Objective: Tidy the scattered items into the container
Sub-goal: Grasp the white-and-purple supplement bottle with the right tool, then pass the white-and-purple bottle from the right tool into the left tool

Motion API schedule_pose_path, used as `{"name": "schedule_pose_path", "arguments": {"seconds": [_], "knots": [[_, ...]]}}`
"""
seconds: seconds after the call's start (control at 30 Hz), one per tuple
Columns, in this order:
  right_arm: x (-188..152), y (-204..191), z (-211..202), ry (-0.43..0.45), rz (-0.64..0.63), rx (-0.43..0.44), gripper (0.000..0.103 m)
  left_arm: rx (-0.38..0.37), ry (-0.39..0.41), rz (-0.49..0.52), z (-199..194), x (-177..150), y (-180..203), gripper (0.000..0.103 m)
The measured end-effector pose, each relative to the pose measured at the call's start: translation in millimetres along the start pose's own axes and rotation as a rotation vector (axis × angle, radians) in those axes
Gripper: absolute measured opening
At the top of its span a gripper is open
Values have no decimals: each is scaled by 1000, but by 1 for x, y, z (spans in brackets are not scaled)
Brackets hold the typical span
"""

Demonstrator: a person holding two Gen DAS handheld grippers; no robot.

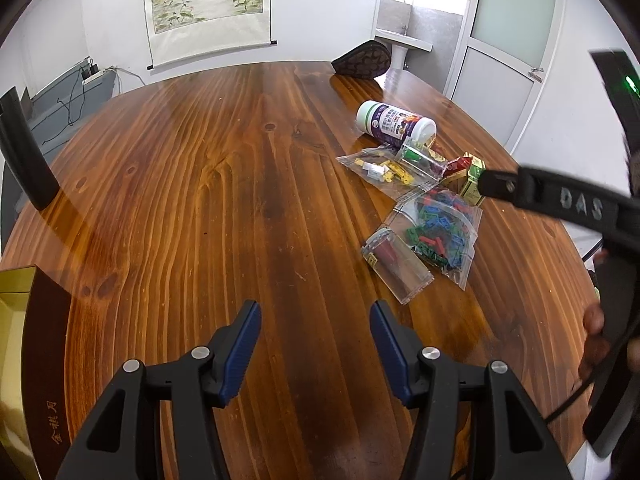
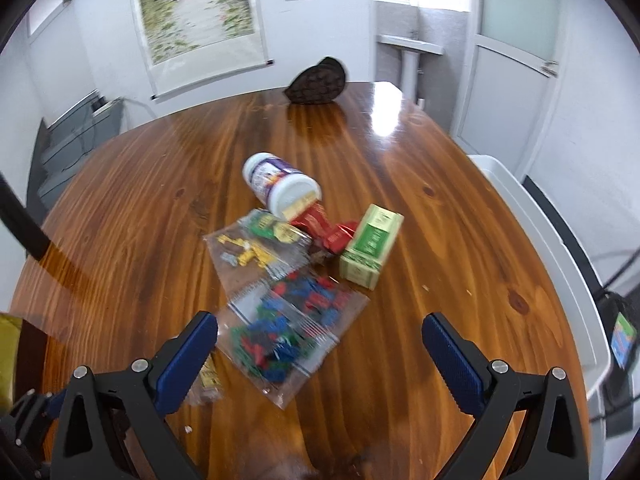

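Clutter lies in a loose heap on the glossy wooden desk (image 2: 132, 200), right of its middle in the left wrist view. At the far end a white bottle (image 2: 280, 184) with a purple label lies on its side. Touching it toward the camera are a clear zip bag of yellow pieces (image 2: 248, 254) and red packets (image 2: 326, 228), with a green and cream carton (image 2: 372, 246) lying just beside the packets. Nearer still sits a zip bag of red, blue and green pieces (image 2: 292, 328), and overlapping its near corner a clear flat case (image 1: 398, 266) with something dark red inside.

The left tongs (image 1: 315, 346) hover above bare wood, spread wide and pinching nothing, well apart from the heap. The right tongs (image 2: 320, 360) are also spread wide and hold nothing; they hang over the near edge of the mixed-colour bag, with the left blue pad (image 2: 186, 362) above the clear case.

A gold-lined brown box (image 1: 24, 360) sits at the desk's near left edge. A white bin (image 2: 552, 240) stands past the right edge. A dark patterned pouch (image 2: 316, 84) rests at the far side.
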State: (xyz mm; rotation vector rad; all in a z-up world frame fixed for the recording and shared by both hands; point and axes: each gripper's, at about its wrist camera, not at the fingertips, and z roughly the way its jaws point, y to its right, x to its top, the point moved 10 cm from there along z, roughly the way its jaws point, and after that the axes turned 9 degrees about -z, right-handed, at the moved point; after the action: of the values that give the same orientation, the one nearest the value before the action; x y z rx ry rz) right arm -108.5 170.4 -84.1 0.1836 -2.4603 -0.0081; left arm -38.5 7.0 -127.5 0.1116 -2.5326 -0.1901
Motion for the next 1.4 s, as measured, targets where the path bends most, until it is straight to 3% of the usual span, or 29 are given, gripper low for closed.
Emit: {"name": "schedule_pose_path", "arguments": {"seconds": [0.33, 0.47, 0.73, 0.8, 0.87, 0.93, 1.03, 1.4], "knots": [[64, -9, 49, -40, -184, 30, 103, 1, 1, -36, 1, 0, -10, 58], [89, -17, 89, -123, -271, 68, 103, 10, -3, -58, 2, -1, -17, 58], [104, -31, 148, -291, -431, 97, 103, 34, 2, -92, 2, 1, -30, 58], [102, -35, 157, -323, -444, 123, 94, 41, -1, -101, 4, 1, -33, 58], [96, -37, 161, -354, -449, 144, 61, 46, -4, -111, 5, 1, -36, 58], [88, -38, 165, -385, -442, 167, 58, 49, -7, -122, 6, 2, -39, 58], [82, -38, 157, -353, -420, 199, 51, 50, -10, -125, 7, 2, -40, 58], [35, -67, 94, -209, -440, 332, 51, 3, -22, -150, 8, 7, -43, 58]]}}
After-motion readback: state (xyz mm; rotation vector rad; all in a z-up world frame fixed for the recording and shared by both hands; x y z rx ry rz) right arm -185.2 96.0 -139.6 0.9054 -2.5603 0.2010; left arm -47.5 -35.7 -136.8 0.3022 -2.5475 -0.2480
